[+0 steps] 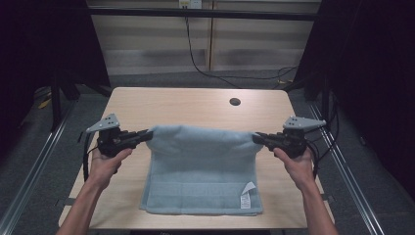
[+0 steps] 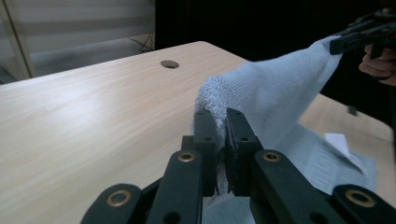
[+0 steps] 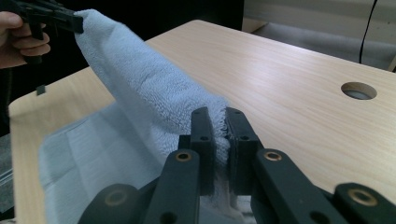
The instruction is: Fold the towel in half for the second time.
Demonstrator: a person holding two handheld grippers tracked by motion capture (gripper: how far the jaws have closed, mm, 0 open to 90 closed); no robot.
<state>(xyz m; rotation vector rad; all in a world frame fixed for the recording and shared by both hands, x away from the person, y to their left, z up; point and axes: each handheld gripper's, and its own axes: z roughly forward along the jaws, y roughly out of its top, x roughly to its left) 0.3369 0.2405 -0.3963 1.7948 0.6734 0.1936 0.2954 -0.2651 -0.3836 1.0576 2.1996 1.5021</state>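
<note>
A light blue towel [image 1: 203,166] lies on the wooden table [image 1: 186,105], its far edge lifted and stretched between the two grippers. My left gripper [image 1: 147,134] is shut on the towel's far left corner, and my right gripper [image 1: 258,138] is shut on the far right corner. In the left gripper view the jaws pinch the towel [image 2: 261,93] at my left gripper [image 2: 219,119]. The right gripper view has the towel [image 3: 140,79] clamped in my right gripper [image 3: 218,116]. The near part of the towel rests flat, with a white label [image 1: 246,195] at its front right.
A round cable hole [image 1: 235,102] sits in the table's far right area. Black cables [image 1: 205,68] run along the floor behind the table. Metal rails [image 1: 34,166] flank the table on both sides, and dark curtains stand left and right.
</note>
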